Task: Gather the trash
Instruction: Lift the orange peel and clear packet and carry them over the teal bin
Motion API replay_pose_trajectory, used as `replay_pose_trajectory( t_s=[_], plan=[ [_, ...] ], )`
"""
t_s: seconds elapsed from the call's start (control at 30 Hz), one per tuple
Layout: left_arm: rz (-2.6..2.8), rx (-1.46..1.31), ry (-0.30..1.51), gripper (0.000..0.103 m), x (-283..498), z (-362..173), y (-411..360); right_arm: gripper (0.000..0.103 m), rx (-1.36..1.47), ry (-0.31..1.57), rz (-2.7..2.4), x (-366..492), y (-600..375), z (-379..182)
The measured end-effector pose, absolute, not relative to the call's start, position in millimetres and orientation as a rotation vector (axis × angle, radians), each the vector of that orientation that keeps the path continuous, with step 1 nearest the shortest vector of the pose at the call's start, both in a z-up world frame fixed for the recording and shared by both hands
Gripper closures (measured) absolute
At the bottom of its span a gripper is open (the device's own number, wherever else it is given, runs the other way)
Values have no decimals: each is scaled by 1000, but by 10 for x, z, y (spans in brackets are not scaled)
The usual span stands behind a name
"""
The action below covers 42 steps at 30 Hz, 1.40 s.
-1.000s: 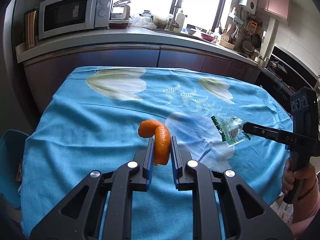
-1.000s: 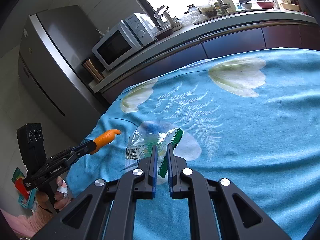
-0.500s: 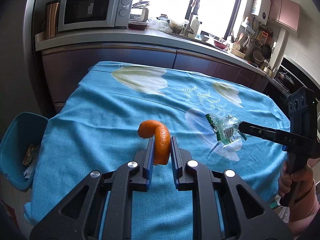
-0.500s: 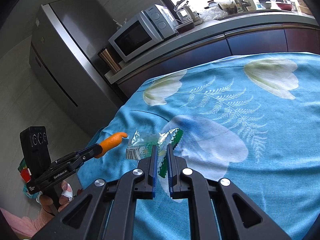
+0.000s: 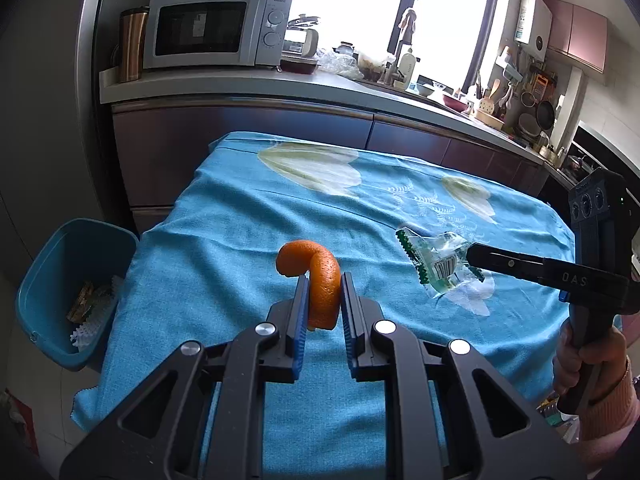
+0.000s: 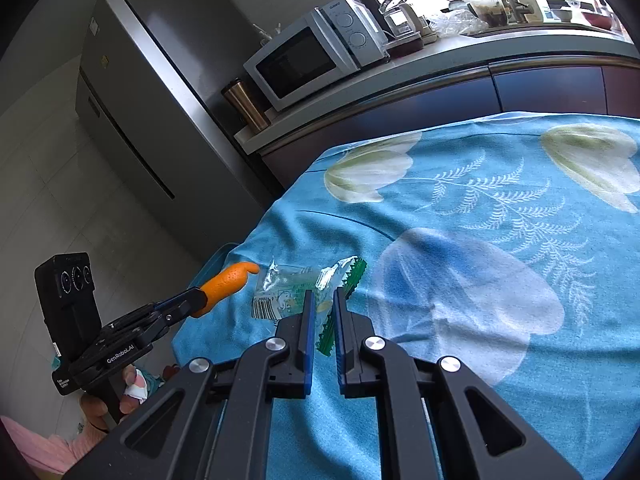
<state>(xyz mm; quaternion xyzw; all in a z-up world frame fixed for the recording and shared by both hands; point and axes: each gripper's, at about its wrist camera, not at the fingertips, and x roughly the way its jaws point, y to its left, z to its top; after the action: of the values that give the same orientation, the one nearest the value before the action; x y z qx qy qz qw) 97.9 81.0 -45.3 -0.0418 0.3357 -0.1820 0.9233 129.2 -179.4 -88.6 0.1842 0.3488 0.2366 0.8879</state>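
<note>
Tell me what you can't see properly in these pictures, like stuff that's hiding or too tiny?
- Blue bin: in the left wrist view the tablecloth hides one side; the scraps inside are too small to name.
- Orange peel: its lower end sits behind the left gripper fingers.
- Clear wrapper: in the right wrist view its print is too small to read.
- The person: only hands and pink sleeves show at the picture edges.

Kitchen. Table under blue flowered cloth (image 5: 240, 216) ahead of the jaws. Beyond it, dark cabinets (image 5: 240, 136), pale counter (image 5: 224, 82) with microwave (image 5: 212, 32). Bright window (image 5: 344, 4) behind. Steel fridge (image 6: 152, 112) far left. Pale tiled floor (image 6: 48, 184).
</note>
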Motion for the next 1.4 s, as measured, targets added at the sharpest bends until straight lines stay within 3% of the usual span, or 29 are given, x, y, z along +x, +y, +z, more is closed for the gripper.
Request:
replay_pose_trajectory(
  t_s=[1.4],
  plan=[
    [-215, -137, 642, 87, 788, -332, 1561, 95, 316, 751, 676, 1624, -841, -768]
  ],
)
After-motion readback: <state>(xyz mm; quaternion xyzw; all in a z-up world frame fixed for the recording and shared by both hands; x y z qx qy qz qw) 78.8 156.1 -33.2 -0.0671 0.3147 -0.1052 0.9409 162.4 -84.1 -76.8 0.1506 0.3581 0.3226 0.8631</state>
